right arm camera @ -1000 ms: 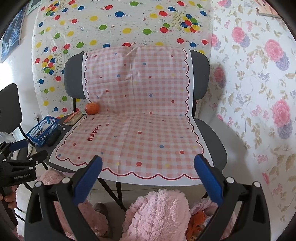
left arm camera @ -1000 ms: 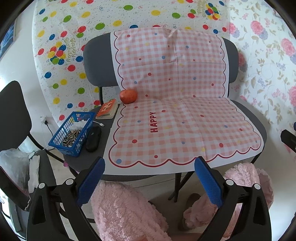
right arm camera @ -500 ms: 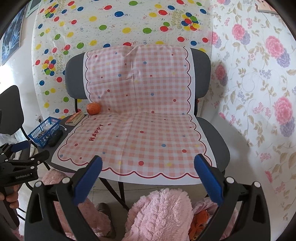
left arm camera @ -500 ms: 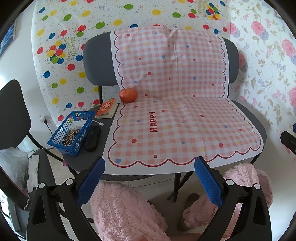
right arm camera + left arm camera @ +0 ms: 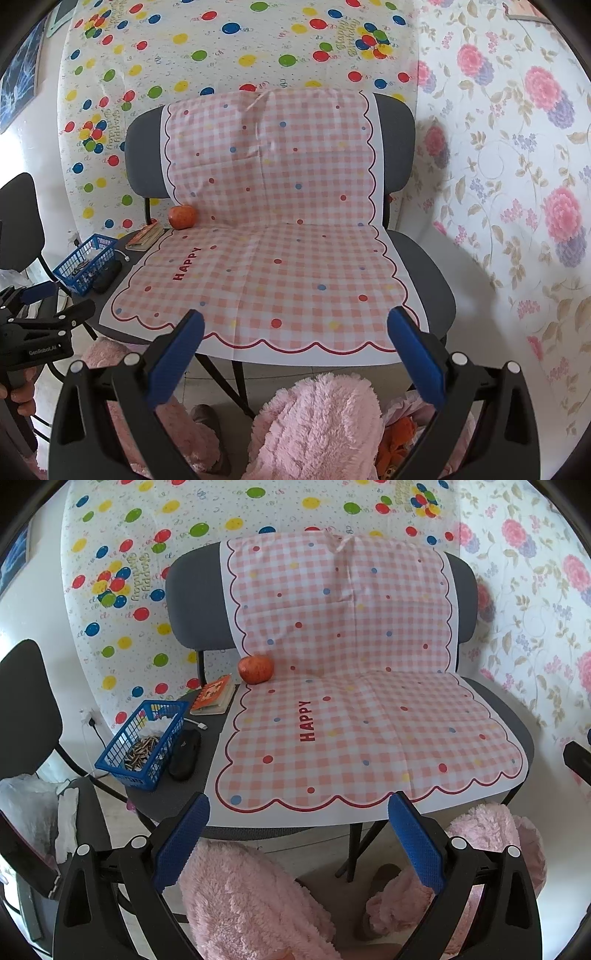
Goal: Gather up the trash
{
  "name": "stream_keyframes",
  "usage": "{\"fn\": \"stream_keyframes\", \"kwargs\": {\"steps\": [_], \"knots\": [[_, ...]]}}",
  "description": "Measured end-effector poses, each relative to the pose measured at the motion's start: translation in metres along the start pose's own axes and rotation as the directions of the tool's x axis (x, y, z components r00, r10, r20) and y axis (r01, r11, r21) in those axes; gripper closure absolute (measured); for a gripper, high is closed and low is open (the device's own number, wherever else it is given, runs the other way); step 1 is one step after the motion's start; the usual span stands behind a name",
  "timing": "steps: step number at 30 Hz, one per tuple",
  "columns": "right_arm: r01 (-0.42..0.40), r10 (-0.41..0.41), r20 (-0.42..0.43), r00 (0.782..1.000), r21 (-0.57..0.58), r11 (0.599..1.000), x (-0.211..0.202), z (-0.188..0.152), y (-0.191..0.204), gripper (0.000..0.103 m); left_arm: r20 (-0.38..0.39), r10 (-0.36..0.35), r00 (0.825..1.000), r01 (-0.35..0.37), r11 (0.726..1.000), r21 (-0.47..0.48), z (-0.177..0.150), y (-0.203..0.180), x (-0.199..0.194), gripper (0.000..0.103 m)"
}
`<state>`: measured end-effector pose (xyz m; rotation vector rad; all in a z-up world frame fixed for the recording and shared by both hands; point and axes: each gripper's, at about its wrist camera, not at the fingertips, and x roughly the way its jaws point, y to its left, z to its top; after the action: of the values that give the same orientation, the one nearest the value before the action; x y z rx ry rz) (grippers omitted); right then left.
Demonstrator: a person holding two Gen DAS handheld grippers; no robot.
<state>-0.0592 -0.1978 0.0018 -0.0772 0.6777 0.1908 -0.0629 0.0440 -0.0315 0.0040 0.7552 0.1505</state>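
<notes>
My left gripper (image 5: 298, 843) and right gripper (image 5: 295, 356): each has two black plastic arms tipped with ribbed blue pads (image 5: 415, 843), and silver screw heads (image 5: 457, 843) sit at the pivots. In the right wrist view, the left gripper's black body bears white "GenRobot.AI" lettering (image 5: 43, 350). Fluffy pink trousers (image 5: 251, 904) cover my legs.

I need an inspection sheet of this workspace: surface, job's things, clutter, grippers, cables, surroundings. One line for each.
Surface: grey chair draped with pink checked cloth.
Job's things: blue basket holding small dark bits; no loose trash seen on the cloth.
Clutter: orange fruit, booklet, black case.
Grippers: left gripper and right gripper both open, empty.
Cables: white cable beside basket.
Surroundings: balloon sheet, floral wallpaper.
</notes>
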Motion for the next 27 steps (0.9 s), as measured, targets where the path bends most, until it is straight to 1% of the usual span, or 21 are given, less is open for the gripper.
{"fn": "stream_keyframes", "kwargs": {"steps": [12,27], "knots": [[0.006,-0.006,-0.006,1.000,0.005,1.000,0.0026,-0.0038,-0.0007,0.006,-0.007,0.001,1.000,-0.001,1.000,-0.001,-0.0049,0.0028,0.0054,0.007],[0.012,-0.012,-0.017,1.000,0.014,1.000,0.0077,-0.0067,-0.0015,0.006,-0.014,-0.002,1.000,0.002,1.000,0.002,-0.0033,0.0052,0.0096,0.007]]}}
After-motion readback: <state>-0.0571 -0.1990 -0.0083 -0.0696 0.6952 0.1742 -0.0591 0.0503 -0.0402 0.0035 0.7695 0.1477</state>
